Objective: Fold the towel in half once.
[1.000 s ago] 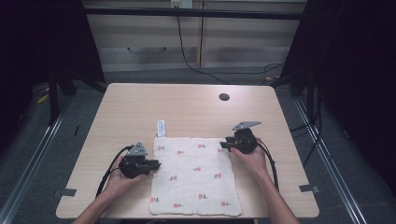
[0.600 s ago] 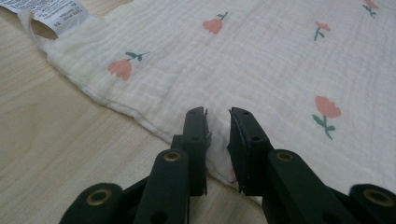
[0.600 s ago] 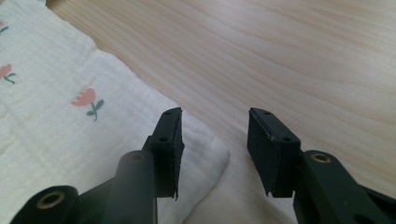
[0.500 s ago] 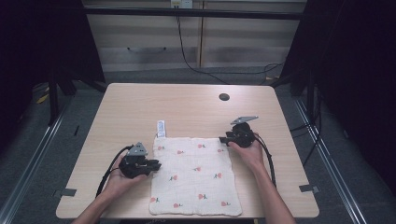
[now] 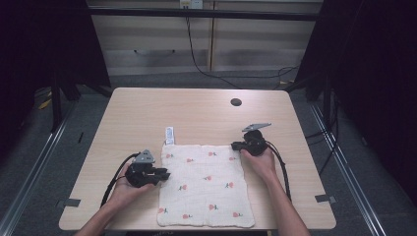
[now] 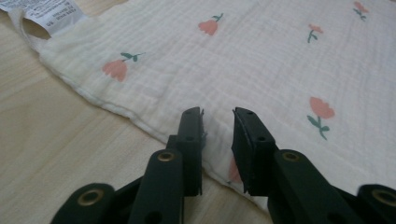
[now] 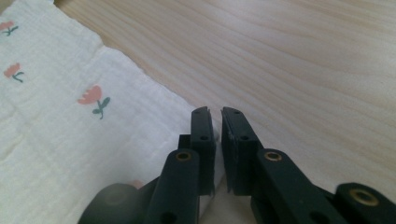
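Observation:
A white cloth (image 5: 206, 184) printed with small red flowers lies flat on the wooden table (image 5: 196, 108). My left gripper (image 5: 164, 174) rests at the cloth's left edge. In the left gripper view its jaws (image 6: 218, 114) have just been opening and stand a little apart over the cloth (image 6: 261, 60), not pressing it. My right gripper (image 5: 234, 146) is at the cloth's far right corner. Its jaws (image 7: 215, 112) have just been closing and now pinch the edge of the cloth (image 7: 70, 135).
A white care label (image 5: 169, 135) sticks out from the cloth's far left corner, also seen in the left gripper view as the label (image 6: 46, 11). A dark round hole (image 5: 236, 102) sits in the table's far right part. Cables trail from both grippers toward the near edge.
The right gripper has shifted slightly away from the person, onto the cloth's far right corner. The left gripper and the cloth have stayed where they were.

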